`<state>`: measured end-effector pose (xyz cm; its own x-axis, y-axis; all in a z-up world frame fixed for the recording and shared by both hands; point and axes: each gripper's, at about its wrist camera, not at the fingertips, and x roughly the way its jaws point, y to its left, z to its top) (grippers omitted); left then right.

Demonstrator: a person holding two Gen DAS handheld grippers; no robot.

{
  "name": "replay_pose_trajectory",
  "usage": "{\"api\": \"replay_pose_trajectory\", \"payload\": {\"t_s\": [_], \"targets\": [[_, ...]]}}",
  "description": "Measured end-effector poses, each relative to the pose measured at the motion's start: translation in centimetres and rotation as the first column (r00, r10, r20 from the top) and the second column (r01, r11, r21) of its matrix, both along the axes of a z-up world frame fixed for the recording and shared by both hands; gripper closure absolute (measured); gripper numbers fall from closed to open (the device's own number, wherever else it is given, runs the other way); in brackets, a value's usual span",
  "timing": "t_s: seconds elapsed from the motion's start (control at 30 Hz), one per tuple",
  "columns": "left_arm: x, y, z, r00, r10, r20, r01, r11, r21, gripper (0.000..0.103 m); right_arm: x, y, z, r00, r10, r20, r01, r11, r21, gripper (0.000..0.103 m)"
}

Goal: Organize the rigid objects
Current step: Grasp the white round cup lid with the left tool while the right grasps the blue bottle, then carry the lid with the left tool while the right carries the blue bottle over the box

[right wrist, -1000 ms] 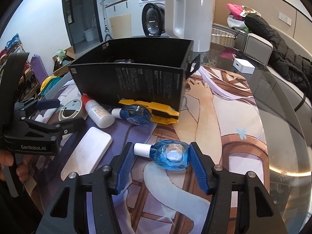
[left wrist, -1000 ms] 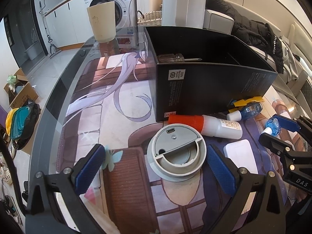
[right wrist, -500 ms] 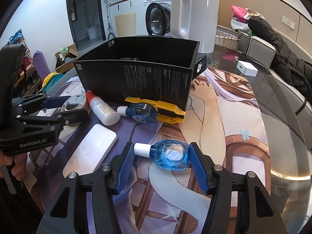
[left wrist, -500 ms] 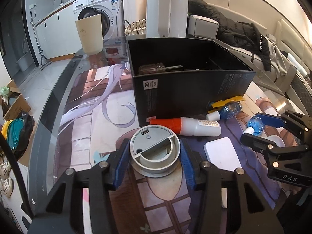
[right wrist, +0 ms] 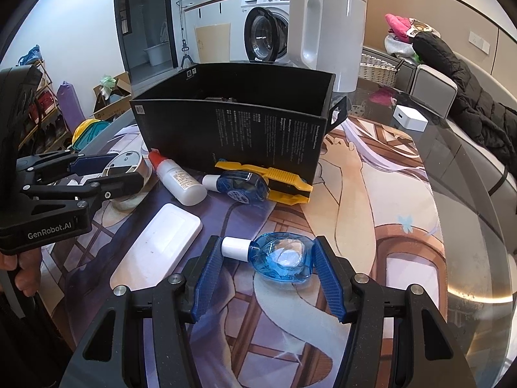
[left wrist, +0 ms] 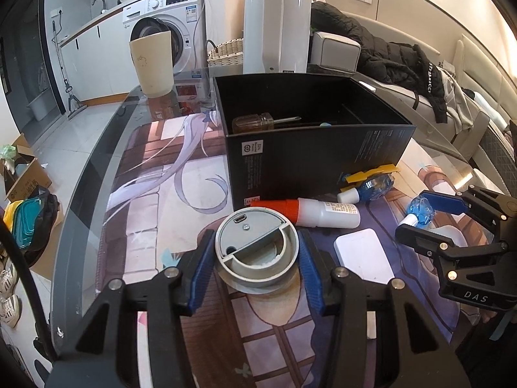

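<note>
Behind the glass-topped bench [left wrist: 97,174] a washing machine [left wrist: 168,22] and a tall white appliance [left wrist: 274,26] are seen; a printed mat [right wrist: 371,194] covers the bench, and a black box [left wrist: 310,148] stands at its middle as the landmark.

Just in front of the box's near-left corner, a round grey device [left wrist: 257,245] is clamped between the blue pads of the left gripper [left wrist: 255,265], whose jaws are drawn in tight against its sides. Its top is flat, with a small port, a screw and a half-round recess; a wider flange is seen under it. A slip could be caused by the smooth curved wall being pinched only at two points, and the flange could catch on the box rim if it is lifted too low.

Well in front of the box's right end, a clear blue bottle with a white cap [right wrist: 278,257] lies on its side between the pads of the right gripper [right wrist: 268,274]. The jaws are partly drawn in; the right pad seems to touch the bottle, but a firm hold cannot be told. The rounded body might be squeezed out or rolled.

Against the box front lie a white bottle with a red cap [left wrist: 320,211], a yellow clip [right wrist: 274,181] and a white flat case [right wrist: 164,239], which could be knocked.
</note>
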<state>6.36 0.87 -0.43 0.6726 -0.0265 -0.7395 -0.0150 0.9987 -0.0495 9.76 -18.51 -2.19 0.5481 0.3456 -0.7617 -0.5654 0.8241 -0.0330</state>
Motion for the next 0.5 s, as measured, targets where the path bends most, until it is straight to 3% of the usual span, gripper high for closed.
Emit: {"api": "replay_pose_trajectory", "payload": {"t_s": [0.5], "targets": [[-1.2, 0.5, 2.2, 0.997, 0.007, 0.078, -0.006, 1.0, -0.015, 0.055, -0.9, -0.7, 2.0, 0.997, -0.004, 0.079, 0.0, 0.998, 0.058, 0.045]]}}
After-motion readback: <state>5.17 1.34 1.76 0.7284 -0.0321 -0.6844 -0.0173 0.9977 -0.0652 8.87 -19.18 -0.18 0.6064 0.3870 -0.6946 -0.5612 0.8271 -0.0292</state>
